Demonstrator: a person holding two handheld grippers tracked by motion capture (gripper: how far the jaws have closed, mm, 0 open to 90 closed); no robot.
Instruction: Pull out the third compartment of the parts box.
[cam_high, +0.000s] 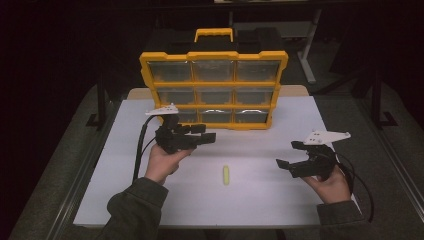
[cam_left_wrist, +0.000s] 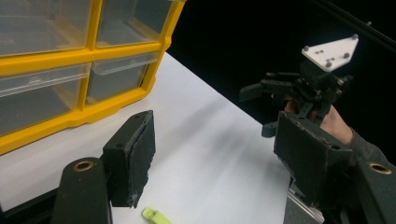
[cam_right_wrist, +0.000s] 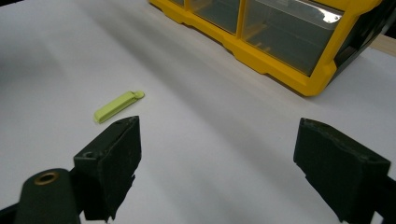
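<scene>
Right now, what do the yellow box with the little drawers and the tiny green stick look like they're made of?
The yellow box looks like hard moulded plastic: a smooth yellow frame with a slight sheen. Its drawers look like clear plastic, since you can see through them and light glints off them. The green stick also looks like plastic, matte pale green with a small moulded tab at one end, though it's too small to be sure.

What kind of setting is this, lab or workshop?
Probably a lab recording bench, not a working workshop: a bare white tabletop on a metal frame in a dark room, one yellow plastic organiser case with clear drawers, and a small pale green plastic clip.
</scene>
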